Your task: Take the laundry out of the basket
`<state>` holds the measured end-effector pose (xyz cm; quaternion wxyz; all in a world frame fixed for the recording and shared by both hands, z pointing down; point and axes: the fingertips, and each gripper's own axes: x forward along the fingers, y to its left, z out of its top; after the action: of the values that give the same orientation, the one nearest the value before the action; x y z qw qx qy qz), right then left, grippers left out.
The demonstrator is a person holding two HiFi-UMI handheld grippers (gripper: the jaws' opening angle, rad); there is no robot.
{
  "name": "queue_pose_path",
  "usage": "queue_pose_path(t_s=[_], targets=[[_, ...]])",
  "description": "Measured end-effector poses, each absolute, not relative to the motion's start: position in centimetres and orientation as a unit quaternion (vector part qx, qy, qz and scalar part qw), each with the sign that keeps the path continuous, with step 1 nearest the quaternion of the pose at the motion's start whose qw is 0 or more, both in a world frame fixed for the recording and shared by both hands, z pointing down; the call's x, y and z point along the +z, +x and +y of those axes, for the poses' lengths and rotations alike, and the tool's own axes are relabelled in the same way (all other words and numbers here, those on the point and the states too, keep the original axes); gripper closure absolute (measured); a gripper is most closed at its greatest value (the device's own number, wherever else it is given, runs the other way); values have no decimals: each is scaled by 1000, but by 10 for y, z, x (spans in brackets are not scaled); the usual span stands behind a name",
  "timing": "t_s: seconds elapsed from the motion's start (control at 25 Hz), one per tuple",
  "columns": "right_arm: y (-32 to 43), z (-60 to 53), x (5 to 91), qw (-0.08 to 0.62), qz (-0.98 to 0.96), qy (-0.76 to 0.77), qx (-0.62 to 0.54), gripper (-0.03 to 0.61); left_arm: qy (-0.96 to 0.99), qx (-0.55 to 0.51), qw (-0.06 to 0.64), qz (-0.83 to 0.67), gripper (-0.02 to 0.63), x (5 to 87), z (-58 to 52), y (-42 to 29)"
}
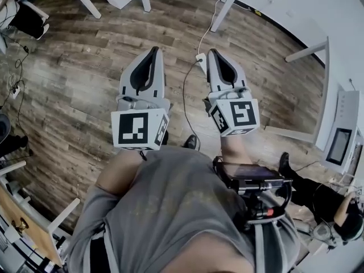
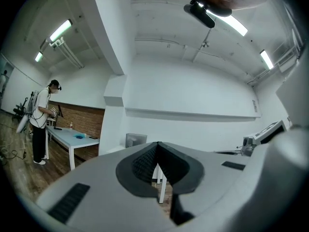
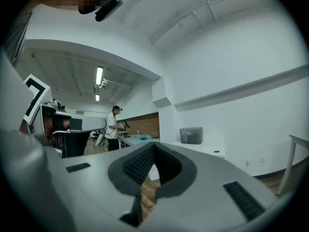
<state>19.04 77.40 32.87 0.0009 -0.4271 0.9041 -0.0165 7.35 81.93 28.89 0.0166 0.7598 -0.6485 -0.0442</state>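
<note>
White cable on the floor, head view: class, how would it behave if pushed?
The white cable lies in loose curves, so probably floppy and light. On the smooth wooden floor it would likely slide, not roll.

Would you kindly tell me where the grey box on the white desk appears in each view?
Head view: not in it.
Left gripper view: the grey box sits left of centre, lower half.
Right gripper view: right of centre, on the white desk.
Shared landmark: the red brick wall, left of the box in both gripper views.
</note>
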Motion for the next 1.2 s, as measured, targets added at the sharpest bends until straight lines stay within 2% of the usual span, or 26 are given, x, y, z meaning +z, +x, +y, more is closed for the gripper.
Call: queue_pose_path(t_s=[0.24,0.44,0.8,1.2], targets=[[112,729,316,7,910,-415,-4,571,759,-63,2,-648,606,277,774,2],[86,706,310,3,907,-420,9,571,756,-77,4,-650,606,274,751,-32],[91,648,309,3,896,-444,7,571,769,-70,15,-636,606,284,690,-34],[107,536,317,17,889,-458,-7,571,782,-39,16,-622,606,292,575,-16]])
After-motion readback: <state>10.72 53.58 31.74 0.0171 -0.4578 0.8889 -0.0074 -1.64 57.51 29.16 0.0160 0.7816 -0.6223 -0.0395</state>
